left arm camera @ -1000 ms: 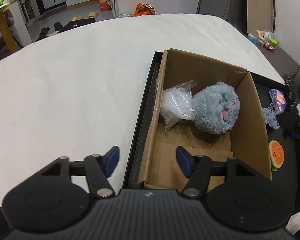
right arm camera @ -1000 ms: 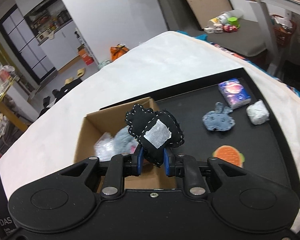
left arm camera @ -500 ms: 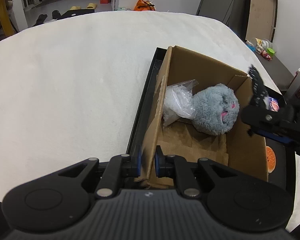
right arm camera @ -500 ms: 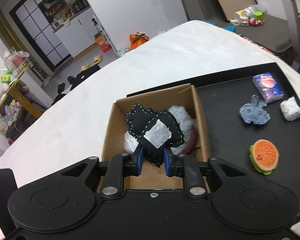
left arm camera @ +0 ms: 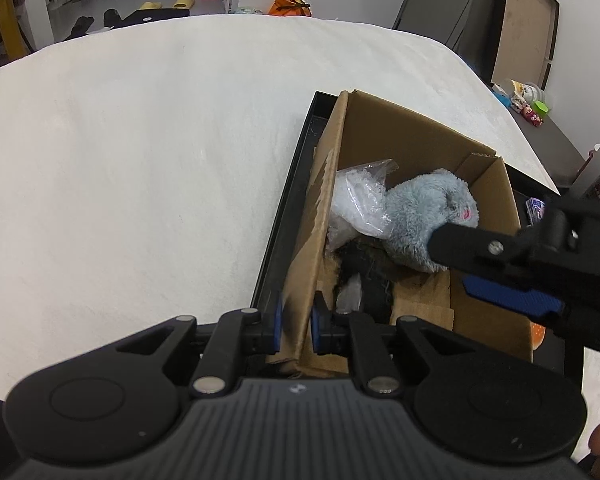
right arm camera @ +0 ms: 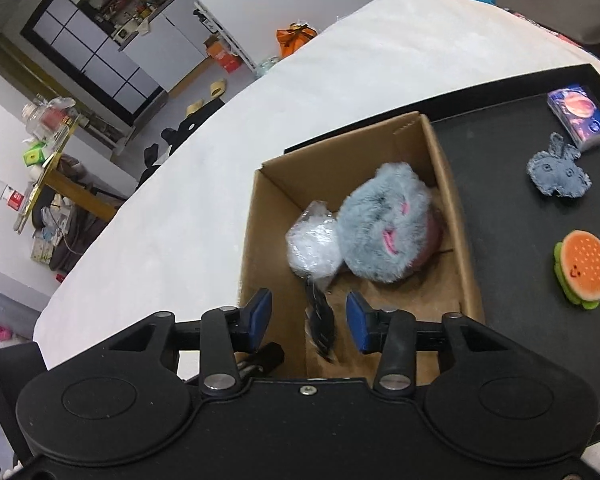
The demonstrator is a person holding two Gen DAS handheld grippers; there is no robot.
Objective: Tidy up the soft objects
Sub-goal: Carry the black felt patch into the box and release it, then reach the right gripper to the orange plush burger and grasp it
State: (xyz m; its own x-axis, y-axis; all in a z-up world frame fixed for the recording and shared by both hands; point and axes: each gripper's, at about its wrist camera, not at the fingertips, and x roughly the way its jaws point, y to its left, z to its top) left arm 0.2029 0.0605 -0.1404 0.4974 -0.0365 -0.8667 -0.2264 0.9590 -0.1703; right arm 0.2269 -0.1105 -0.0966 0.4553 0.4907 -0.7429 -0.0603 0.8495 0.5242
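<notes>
Both tools share one build. The left gripper [left arm camera: 294,326] has a ribbed dark-grey housing with a small pale logo, two round black discs at its near corners, black link arms joined by silver screw heads, and blue fingertip pads [left arm camera: 276,322]. The right gripper [right arm camera: 307,317] has a smooth black housing with one centre screw, the same discs, silver screws and blue pads [right arm camera: 262,314]. White lettering marks its side in the left view.

Rough brown corrugated cardboard box [right arm camera: 452,200] holds a fluffy grey plush toy [right arm camera: 384,232] and crinkled glossy clear plastic bag [right arm camera: 314,246]; matt black tray [right arm camera: 512,184] beneath.
</notes>
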